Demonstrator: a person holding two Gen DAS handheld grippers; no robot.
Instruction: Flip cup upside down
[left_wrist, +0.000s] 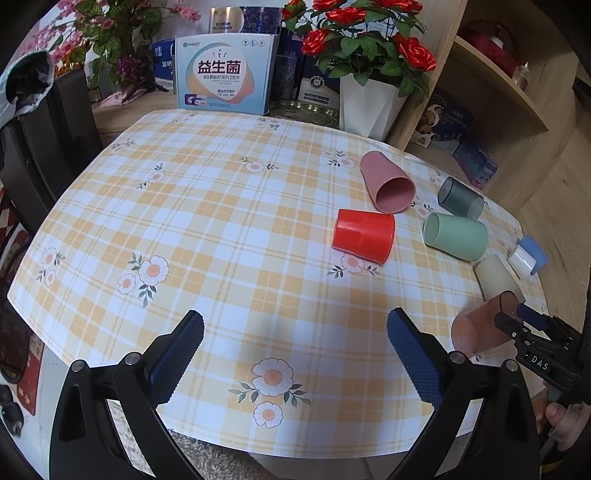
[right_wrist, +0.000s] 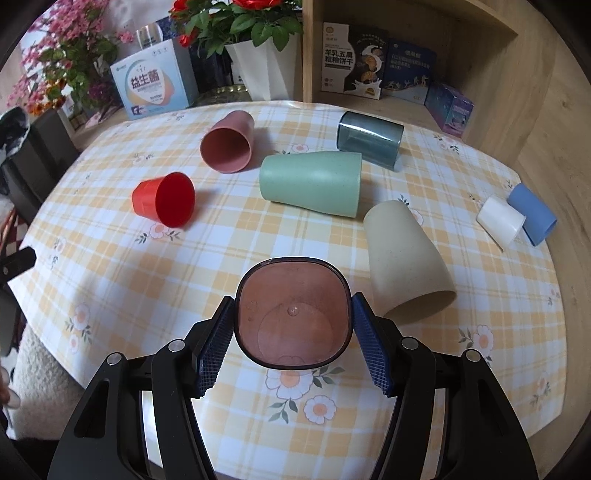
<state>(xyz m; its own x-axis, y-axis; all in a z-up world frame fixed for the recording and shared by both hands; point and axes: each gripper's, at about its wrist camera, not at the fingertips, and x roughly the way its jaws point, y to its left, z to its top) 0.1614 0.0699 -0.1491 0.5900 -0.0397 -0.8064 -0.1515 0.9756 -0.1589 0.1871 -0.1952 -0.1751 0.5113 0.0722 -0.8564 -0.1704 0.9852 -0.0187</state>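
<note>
Gripping the translucent pink cup across its side walls, the right gripper holds it lying sideways above the table's near edge, base toward the camera; side hold probably chosen so a wrist roll can invert it. Left gripper hangs spread wide, holding nothing. Seven other cups lie tipped over. Legible: "益生菌" on the blue box; "DAS" on the right gripper; "羊乳五黑粗粮饼干" on the shelf box.
</note>
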